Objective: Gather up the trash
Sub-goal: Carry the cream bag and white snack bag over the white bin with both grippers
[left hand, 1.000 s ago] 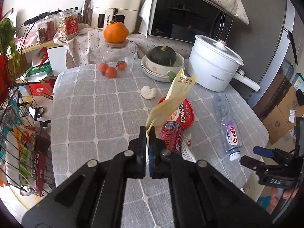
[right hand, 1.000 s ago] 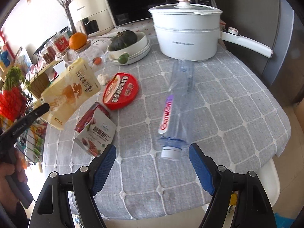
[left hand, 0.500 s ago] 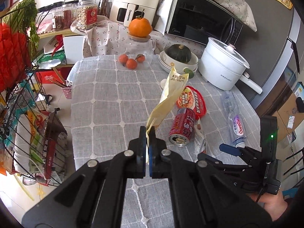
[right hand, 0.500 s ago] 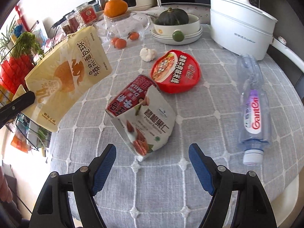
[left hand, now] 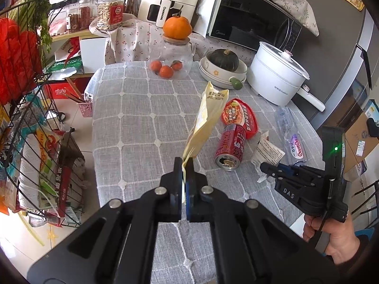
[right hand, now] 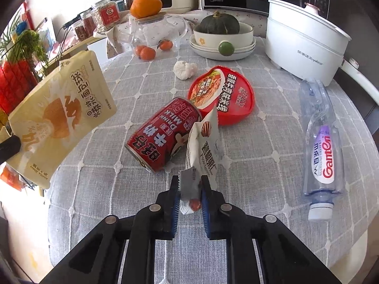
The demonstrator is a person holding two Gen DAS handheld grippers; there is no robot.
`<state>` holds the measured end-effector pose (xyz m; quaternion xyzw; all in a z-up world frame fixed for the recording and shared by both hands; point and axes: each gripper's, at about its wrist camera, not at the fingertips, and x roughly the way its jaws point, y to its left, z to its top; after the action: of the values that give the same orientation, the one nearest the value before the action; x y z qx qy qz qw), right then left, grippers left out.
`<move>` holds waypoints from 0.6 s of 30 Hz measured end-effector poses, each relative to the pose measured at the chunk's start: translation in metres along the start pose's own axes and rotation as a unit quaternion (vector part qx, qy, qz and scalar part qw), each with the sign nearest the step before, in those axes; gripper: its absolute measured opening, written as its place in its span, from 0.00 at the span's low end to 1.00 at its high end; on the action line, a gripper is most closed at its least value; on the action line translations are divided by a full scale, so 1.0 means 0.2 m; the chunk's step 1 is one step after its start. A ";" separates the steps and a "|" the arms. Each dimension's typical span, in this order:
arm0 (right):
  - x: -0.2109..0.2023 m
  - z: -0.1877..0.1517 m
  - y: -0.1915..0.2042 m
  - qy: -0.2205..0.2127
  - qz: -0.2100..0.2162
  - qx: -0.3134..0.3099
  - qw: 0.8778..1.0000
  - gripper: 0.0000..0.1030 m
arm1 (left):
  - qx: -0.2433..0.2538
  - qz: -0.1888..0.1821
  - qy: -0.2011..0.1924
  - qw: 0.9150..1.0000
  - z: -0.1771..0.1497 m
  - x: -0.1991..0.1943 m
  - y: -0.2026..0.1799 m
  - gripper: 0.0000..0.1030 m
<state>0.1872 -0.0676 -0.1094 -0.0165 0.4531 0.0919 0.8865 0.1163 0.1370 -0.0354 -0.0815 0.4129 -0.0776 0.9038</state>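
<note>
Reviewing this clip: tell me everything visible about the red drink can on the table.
The red metal drink can lies on its side on the grey checked tablecloth, its silver opened end towards the cameras. It carries white Chinese characters and "DRINK MILK". Its far end sits by the red instant noodle lid; the white nut snack packet stands against its side. No gripper touches it.

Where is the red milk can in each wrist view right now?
Left wrist: red milk can lies right of centre, open end toward the camera.
Right wrist: red milk can lies at centre, left of the white wrapper.
Shared landmark: red noodle lid just beyond it.
</note>
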 end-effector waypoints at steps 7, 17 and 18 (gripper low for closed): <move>-0.22 0.00 -0.05 -0.037 0.000 -0.008 0.999 0.11 | 0.012 -0.012 -0.007 1.000 0.00 -0.03 -0.09 0.02; -0.51 -0.04 -0.25 -0.072 0.016 0.025 0.997 0.11 | 0.035 -0.043 -0.013 0.998 -0.02 -0.07 -0.27 0.02; -0.55 -0.05 -0.28 -0.077 0.016 0.030 0.996 0.11 | 0.039 -0.047 -0.013 0.998 -0.02 -0.08 -0.29 0.02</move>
<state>0.1271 -0.1400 -0.0299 0.0245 0.3861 0.0934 0.9174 0.0991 0.0831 -0.0146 -0.0665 0.3933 -0.1347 0.9070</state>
